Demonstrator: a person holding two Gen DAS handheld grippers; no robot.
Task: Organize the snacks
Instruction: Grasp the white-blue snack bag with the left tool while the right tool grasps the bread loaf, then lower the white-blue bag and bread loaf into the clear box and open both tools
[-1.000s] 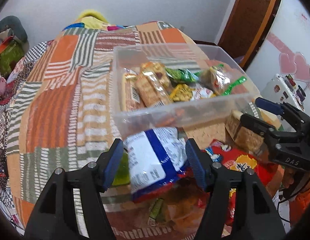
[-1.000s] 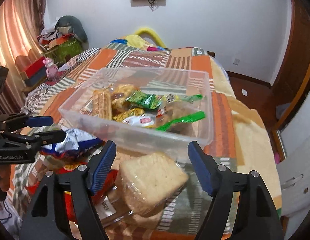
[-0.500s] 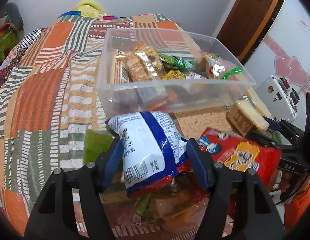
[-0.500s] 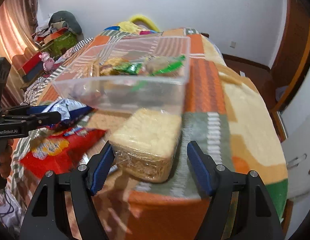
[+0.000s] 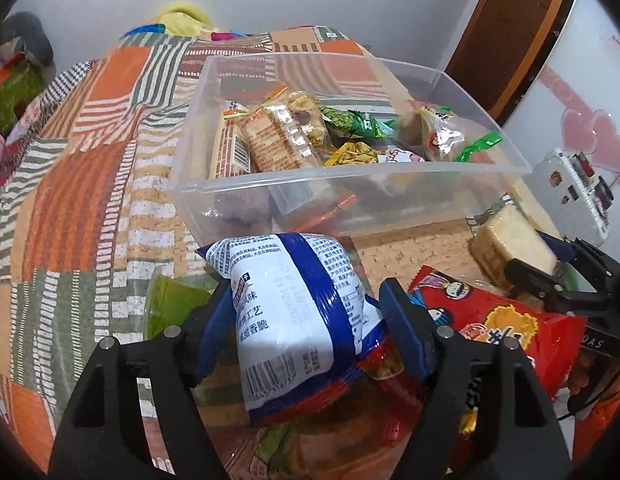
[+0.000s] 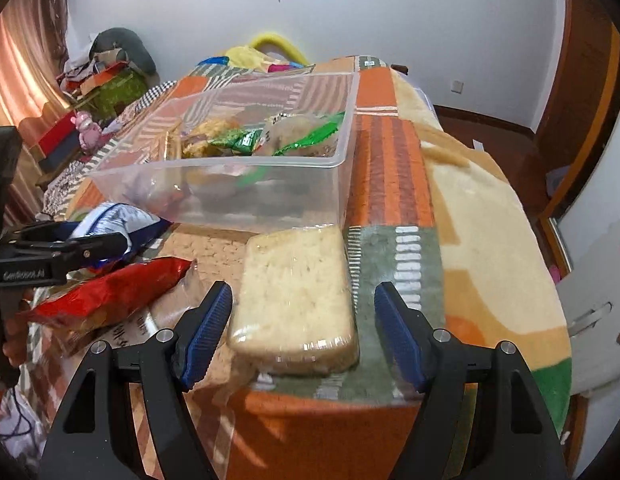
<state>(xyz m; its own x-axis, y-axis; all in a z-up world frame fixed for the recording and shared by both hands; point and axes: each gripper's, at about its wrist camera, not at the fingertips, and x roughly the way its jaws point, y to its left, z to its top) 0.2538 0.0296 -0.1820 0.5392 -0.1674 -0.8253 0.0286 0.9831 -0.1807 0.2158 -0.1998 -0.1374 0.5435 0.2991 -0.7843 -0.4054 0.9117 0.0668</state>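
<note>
Not much readable here tbh. The blue and white snack bag (image 5: 298, 316) in my left hand-held gripper (image 5: 306, 320) has Chinese print, I can make out 工艺 and 香脆, plus a barcode with digits too smeared to read. My right hand-held gripper (image 5: 589, 300) shows "DAS" on its body in the left wrist view. From the right wrist view, the left one's arm reads something like "GenRobot.AI", blurry. The red chip bag (image 5: 497, 320) has big yellow characters I can't read.
</note>
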